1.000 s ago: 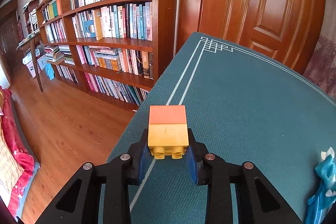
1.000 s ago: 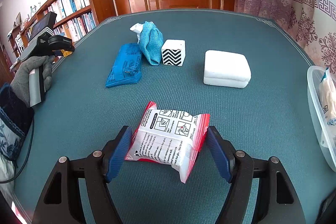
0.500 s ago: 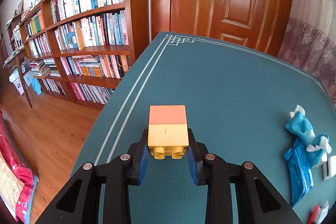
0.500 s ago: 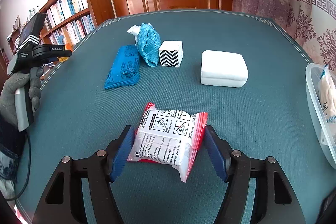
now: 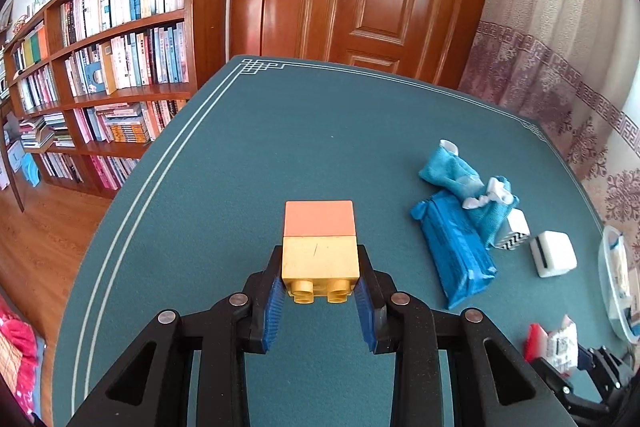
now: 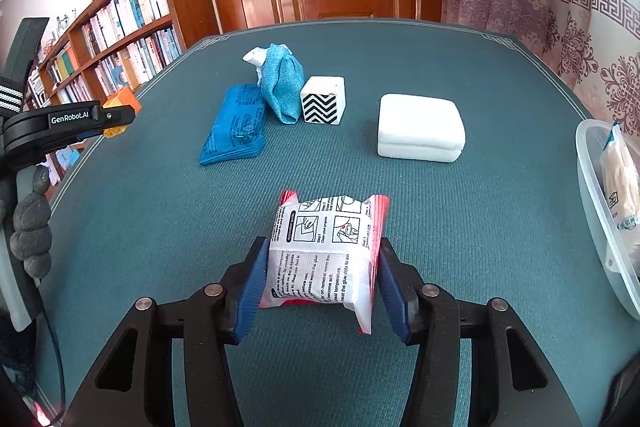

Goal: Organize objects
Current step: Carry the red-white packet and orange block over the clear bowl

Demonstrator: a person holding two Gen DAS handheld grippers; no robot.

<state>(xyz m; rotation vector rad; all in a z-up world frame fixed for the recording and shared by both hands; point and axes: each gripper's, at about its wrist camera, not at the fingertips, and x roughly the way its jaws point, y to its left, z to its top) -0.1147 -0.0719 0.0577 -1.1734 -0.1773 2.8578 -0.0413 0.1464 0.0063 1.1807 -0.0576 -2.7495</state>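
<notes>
Right wrist view, nearest first: the right tongs (image 6: 320, 283) have just been closing, and their ribbed blue pads now press both sides of a soft white-and-red packet (image 6: 326, 251) lying on the green felt table (image 6: 500, 227). The packet's wrapper is crinkly and bulges between the pads, so I'd guess it could buckle or slide out if lifted, since the grip is only on its near end. Beyond it sit a flat blue foil pouch (image 6: 236, 127), a rumpled blue cloth (image 6: 282, 87), a cube with a black zigzag face (image 6: 323, 101) and a smooth white pillow-shaped block (image 6: 420, 129). A clear plastic tub (image 6: 600, 211) waits at the right edge, already holding a bagged item; the tub's rim is thin and could tip if knocked.

From the left wrist view, the left tongs (image 5: 319, 283) pinch a hard, glossy yellow toy brick (image 5: 320, 259) with a peach one (image 5: 319, 219) stacked on it, held above the table. Only the yellow brick is clamped, so the peach one may pop off if jolted
</notes>
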